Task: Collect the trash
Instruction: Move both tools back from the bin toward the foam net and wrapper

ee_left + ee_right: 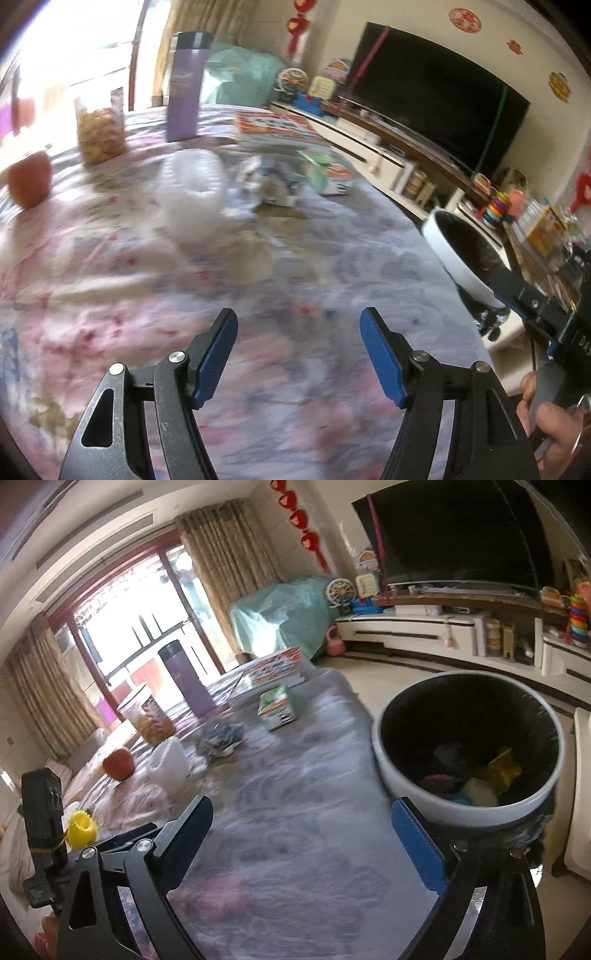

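1. White, crumpled and blurred, a plastic wrapper or cup (pixel 192 192) lies on the flowered surface (pixel 258 295) straight ahead of the left gripper (pixel 298 328), well apart from it. Beside it is a second scrap, a crushed bluish wrapper (pixel 269 184).
2. Both scraps sit between an apple (pixel 29 177) and a small green carton (pixel 328 173). Motion blur hides any long axis on the white piece.
3. The left gripper's jaws stand wide apart and hold nothing.
4. The right gripper (pixel 303 830) is likewise spread wide and empty. It hangs by the bin (pixel 399 760), whose rim is just beside its blue pad.
5. The bin stands off the surface's right edge and already holds yellow and white bits.
6. Judged from this, the left gripper is the nearer to the litter: its line runs forward and slightly left. The carry to the bin then goes right, across the surface.
7. A purple flask (pixel 186 85), a snack jar (pixel 99 133) and a book stack (pixel 277 129) stand behind the scraps; these look like keepers.
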Demonstrator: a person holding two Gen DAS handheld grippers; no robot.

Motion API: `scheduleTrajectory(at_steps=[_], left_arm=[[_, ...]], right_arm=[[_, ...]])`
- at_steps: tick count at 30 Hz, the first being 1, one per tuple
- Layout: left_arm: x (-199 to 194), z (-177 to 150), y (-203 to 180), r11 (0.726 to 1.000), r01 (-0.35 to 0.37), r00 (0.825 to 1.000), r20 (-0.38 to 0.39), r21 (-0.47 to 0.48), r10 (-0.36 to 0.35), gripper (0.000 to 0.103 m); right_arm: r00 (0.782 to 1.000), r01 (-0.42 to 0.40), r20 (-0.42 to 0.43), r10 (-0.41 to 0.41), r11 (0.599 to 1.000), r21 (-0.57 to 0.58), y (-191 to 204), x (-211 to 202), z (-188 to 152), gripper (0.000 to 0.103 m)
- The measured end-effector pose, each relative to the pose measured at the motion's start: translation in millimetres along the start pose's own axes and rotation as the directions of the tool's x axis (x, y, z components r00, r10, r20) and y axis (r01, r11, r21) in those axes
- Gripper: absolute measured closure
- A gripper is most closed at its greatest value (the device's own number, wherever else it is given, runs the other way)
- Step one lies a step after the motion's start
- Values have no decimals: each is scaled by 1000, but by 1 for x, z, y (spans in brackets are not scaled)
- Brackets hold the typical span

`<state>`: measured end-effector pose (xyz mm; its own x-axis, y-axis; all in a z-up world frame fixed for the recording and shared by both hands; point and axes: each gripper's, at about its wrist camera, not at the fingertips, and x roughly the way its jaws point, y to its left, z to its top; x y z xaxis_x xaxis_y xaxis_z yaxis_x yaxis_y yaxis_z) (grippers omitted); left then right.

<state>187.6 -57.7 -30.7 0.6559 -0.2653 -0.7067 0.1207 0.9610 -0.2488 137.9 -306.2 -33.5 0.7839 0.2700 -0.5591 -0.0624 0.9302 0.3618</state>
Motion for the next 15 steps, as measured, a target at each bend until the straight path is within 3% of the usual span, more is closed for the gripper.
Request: scheduleTrajectory(at_steps=[15], left_arm=[[3,10,50,994,-72,997,8,-87,73,33]], right_arm=[[996,-75,-59,73,997,-29,35,46,-6,5]])
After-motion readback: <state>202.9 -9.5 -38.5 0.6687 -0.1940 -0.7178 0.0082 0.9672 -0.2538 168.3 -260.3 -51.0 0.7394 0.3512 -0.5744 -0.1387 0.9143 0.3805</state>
